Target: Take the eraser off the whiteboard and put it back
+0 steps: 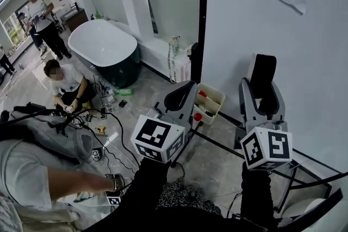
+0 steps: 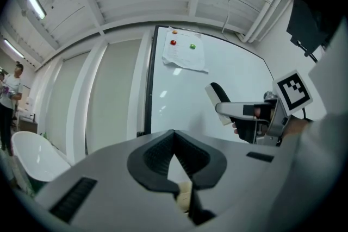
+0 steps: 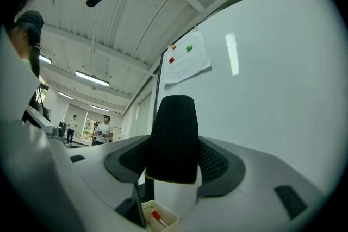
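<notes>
1. Left fingers (image 2: 149,159) are pressed together on nothing. The left gripper (image 1: 180,98) is the farther one from the whiteboard (image 1: 283,35).
2. Right fingers (image 3: 220,163) clamp the eraser (image 3: 174,136), near the whiteboard on their right. I cannot tell if they touch.
3. The eraser's long axis runs along the jaws, pointing up, with black felt toward the person.

Black sleeves (image 1: 144,187); grey left gripper (image 1: 179,98), right gripper (image 1: 263,83), black-lined jaws; white cubes (image 1: 157,138), black square markers.
</notes>
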Available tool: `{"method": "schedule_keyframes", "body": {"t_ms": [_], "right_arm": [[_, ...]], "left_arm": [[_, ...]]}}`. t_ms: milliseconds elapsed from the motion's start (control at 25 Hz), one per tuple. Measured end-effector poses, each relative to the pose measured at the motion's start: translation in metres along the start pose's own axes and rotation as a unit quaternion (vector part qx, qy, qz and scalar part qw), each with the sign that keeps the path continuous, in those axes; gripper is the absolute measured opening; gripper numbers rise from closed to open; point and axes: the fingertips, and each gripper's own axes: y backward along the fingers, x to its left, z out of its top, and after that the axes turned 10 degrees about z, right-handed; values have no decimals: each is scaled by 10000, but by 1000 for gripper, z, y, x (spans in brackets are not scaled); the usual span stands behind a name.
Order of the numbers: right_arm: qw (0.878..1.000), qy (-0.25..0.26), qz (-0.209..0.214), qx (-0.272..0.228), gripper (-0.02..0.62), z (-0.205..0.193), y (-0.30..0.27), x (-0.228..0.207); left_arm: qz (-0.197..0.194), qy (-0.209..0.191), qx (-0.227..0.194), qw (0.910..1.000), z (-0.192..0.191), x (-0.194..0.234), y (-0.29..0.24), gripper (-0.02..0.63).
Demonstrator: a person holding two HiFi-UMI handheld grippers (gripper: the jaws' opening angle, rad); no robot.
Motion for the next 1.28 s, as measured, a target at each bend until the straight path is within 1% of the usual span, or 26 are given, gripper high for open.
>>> {"method": "schedule_keyframes", "body": {"t_ms": [80, 240, 360, 520, 680, 840, 960, 1120, 1280], "right_arm": [[9999, -138, 36, 21, 268, -8, -4, 3], [9999, 5, -30, 136, 268, -18, -14, 6], [9997, 83, -153, 183, 268, -22, -25, 10], [9988, 190, -384, 220, 268, -30, -40, 23], [9970, 139, -625, 432, 268, -64, -51, 33], [9925, 196, -1074, 546, 268, -99, -58, 24], [9894, 169, -1322, 572, 268, -119, -63, 16], [9856, 228, -1478, 786, 268, -143, -68, 14], [9808, 199, -1597, 1104, 268, -171, -72, 13]], "left_arm": [[-22, -25, 46, 10000, -5, 2, -1, 5], [-107, 44, 24, 9999, -8, 14, -12, 5], [-334, 74, 25, 9994, -10, 19, -25, 5], [-662, 14, -89, 9978, -3, 26, -37, 5], [-739, 104, -72, 9972, -7, 47, -43, 5], [-799, 162, 24, 9967, -20, 66, -47, 5], [-827, 162, 98, 9964, -28, 78, -48, 5], [-907, 159, 139, 9956, -32, 85, -52, 5], [-979, 124, 179, 9950, -35, 88, -55, 5]]}}
